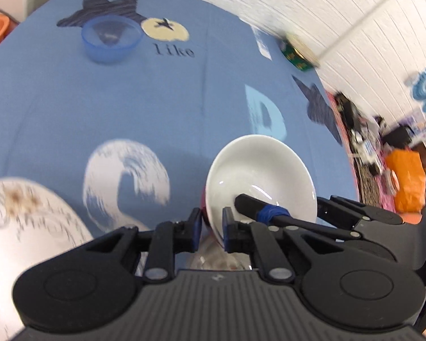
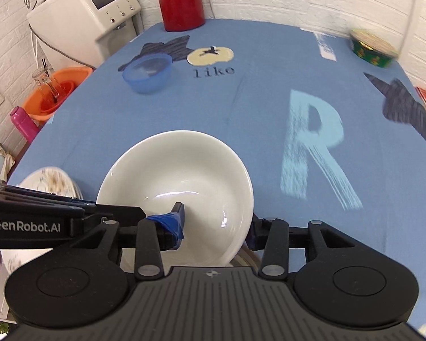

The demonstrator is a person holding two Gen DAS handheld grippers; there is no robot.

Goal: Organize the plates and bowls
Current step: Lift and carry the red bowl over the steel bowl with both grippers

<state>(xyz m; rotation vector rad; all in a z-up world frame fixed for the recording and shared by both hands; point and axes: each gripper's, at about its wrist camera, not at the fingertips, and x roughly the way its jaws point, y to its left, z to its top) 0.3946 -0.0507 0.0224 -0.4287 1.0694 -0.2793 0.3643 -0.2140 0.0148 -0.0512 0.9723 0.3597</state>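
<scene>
Right wrist view: white bowl [image 2: 175, 196] sits between both grippers, near table edge at 6 o'clock. Right gripper [image 2: 217, 224] is closed on its right rim; left gripper [image 1: 211, 223] pinches the opposite wall. Patterned plate [image 1: 20, 216] lies at 9 o'clock, blue bowl [image 2: 147, 72] at 11 o'clock, well apart. Judgement: organizing is underway; blue bowl remains ungathered.
</scene>
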